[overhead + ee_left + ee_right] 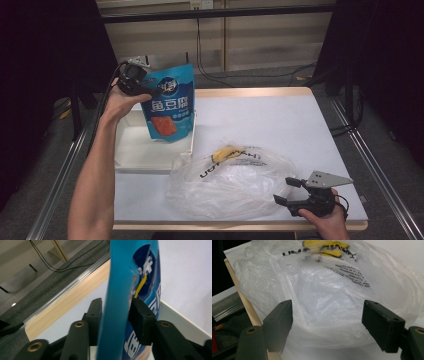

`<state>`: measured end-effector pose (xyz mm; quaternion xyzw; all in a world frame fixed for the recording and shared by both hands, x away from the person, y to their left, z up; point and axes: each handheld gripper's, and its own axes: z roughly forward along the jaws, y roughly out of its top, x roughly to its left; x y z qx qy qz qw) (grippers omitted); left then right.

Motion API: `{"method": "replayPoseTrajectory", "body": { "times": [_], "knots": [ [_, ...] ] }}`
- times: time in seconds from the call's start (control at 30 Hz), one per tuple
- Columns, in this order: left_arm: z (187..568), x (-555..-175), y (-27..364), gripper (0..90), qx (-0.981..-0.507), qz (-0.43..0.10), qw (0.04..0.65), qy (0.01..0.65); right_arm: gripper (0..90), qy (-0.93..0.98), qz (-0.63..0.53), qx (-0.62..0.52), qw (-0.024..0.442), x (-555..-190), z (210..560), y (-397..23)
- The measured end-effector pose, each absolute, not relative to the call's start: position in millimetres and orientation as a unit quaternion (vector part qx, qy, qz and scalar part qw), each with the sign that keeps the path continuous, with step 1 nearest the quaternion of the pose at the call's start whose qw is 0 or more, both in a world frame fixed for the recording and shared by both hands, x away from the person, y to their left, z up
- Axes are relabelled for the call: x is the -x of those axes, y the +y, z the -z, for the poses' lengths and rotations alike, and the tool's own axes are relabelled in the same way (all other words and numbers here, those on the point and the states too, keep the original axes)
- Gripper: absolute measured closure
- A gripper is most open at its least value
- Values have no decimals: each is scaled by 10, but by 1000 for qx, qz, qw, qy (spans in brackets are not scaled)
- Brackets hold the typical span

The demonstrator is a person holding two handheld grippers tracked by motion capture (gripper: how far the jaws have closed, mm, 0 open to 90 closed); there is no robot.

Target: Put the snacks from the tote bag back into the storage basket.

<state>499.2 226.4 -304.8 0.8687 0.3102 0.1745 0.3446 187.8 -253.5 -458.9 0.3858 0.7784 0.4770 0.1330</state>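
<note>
Two claws show from above: the left claw [150,92] holds a blue snack bag [169,102] upright over the white tray [131,150], and the right claw [285,190] sits wide open, just touching the near side of the plastic bag [227,182]. Looking along the left claw [116,312], the blue snack bag [120,277] stands between its black pads, which are loosening, so lower it gently, clear of the tray rim [182,317]. Looking along the right claw [327,322], the plastic bag [324,292] lies just ahead, the table edge [242,296] is close, and bare table lies beyond.
</note>
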Motion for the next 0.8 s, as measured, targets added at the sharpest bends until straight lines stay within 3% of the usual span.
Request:
{"method": "replayPoseTrajectory", "body": {
  "times": [0.1,0.37,0.57,0.8],
  "knots": [
    [3100,-4999,2320,513,-865,-163,347,325,249,778,-478,-386,132,-1879,4591,-2538],
    [3179,-5005,2321,428,-868,-168,329,333,250,780,-476,-385,132,-1895,4593,-2518],
    [3152,-4979,2347,266,-859,-176,339,340,250,777,-476,-388,134,-1895,4598,-2535],
    [3128,-4969,2383,144,-848,-169,350,360,250,777,-477,-388,134,-1905,4604,-2535]
  ]
}}
